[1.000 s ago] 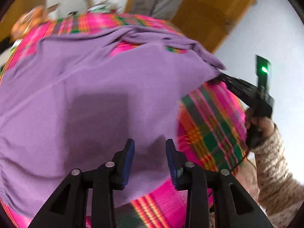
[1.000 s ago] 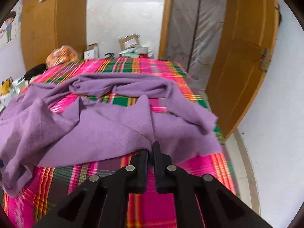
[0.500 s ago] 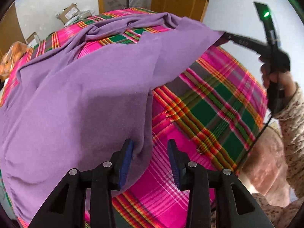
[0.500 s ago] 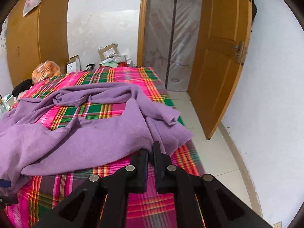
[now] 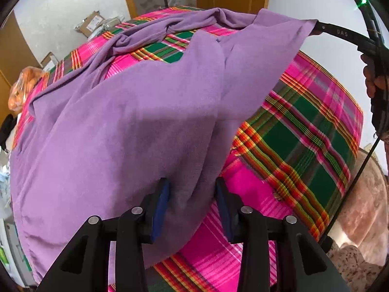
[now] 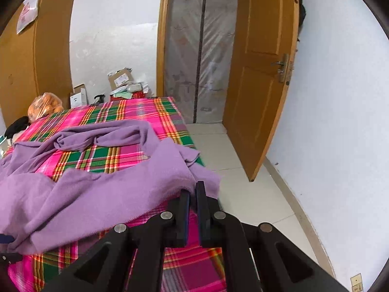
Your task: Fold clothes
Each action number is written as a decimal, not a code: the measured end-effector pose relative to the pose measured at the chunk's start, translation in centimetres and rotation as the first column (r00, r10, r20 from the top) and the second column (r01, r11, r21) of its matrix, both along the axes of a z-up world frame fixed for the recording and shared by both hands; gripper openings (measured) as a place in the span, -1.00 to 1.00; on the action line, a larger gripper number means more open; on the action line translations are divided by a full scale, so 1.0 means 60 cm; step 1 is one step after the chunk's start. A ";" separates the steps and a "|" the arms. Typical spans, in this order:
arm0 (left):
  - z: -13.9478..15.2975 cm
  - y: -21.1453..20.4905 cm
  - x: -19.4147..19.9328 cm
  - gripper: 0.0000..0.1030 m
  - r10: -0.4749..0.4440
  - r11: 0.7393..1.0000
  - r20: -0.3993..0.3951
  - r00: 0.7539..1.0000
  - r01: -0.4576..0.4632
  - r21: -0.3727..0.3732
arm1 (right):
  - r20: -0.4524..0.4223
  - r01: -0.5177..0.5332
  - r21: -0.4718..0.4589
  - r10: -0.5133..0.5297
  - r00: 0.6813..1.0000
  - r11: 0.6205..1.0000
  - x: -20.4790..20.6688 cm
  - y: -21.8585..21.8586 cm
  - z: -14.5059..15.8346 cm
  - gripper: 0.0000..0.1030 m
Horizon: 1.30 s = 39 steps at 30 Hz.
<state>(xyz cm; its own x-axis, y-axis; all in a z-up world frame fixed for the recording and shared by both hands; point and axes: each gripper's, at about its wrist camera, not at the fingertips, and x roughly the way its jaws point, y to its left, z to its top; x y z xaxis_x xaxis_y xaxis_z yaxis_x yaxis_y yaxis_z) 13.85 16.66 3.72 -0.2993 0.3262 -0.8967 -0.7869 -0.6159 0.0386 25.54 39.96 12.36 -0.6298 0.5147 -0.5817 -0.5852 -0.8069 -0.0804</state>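
— Any writing you can make out?

— Only "DAS" in pale letters on the black arm of the right hand-held gripper (image 5: pixel 316 27), seen from the left camera. The labels on the boxes (image 6: pixel 120 79) by the far wall are too small to read, and so is the paper (image 6: pixel 27 12) stuck on the wardrobe.

— Where's the garment?

— The purple top (image 5: pixel 126 121) lies spread over the plaid bed (image 5: pixel 304 146), one sleeve bunched toward the far end. The right hand-held gripper is clamped on its corner, lifted off the bed. The left hand-held gripper (image 5: pixel 192 194) has its blue pads (image 5: pixel 161 204) apart, with the near hem between them.

— What does each camera show that the other doesn't?

— The left one shows the person's hand (image 5: pixel 373 77) on the right tool and a green light (image 5: pixel 363 1) on it. The right one shows the open door (image 6: pixel 262 73), the plastic-sheeted doorway (image 6: pixel 201 56), and the floor.

— Anything changed?

— Since half a second ago, the right gripper has carried the corner further past the bed's edge, and the left has slid in so cloth now sits between its fingers.
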 end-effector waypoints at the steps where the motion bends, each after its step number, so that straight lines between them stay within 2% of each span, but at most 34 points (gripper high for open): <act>1: 0.002 -0.002 0.001 -0.26 0.000 1.000 0.007 1.000 0.000 0.004 | -0.002 0.007 0.001 -0.007 1.000 1.000 0.004 0.002 0.002 -0.90; 4: 0.008 -0.009 0.009 -0.26 -0.003 0.999 0.032 0.999 0.002 0.035 | -0.005 0.025 0.004 -0.025 1.000 1.000 0.016 0.006 0.005 -0.90; 7: 0.007 -0.003 0.027 -0.26 -0.040 0.999 0.000 0.999 0.040 0.020 | -0.005 0.046 0.003 -0.046 0.999 0.999 0.032 0.009 0.004 -0.90; 13: 0.005 -0.007 0.034 -0.26 -0.063 0.997 0.059 0.996 0.060 0.052 | 0.022 0.090 -0.012 -0.089 0.996 0.996 0.068 0.012 -0.015 -0.90; 23: 0.010 -0.021 0.044 -0.26 -0.067 0.995 0.081 0.994 0.061 0.076 | 0.170 0.133 0.024 -0.135 0.976 0.991 0.075 0.007 -0.097 -0.90; 36: 0.004 -0.031 0.039 -0.26 -0.054 0.991 0.133 0.990 0.037 0.129 | 0.215 0.184 0.029 -0.186 0.959 0.983 0.109 0.011 -0.115 -0.90; 39: 0.004 -0.031 0.035 -0.26 -0.057 0.991 0.144 0.988 0.037 0.132 | 0.209 0.239 -0.023 -0.229 0.951 0.971 0.132 0.036 -0.115 -0.90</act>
<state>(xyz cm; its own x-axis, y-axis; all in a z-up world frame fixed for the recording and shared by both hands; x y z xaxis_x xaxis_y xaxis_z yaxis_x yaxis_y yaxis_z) 15.93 14.82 3.94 -0.1487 0.4523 -0.8794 -0.8062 -0.5704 -0.1571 33.45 42.15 5.47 -0.3609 0.6021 -0.7122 -0.7335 -0.6549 -0.1820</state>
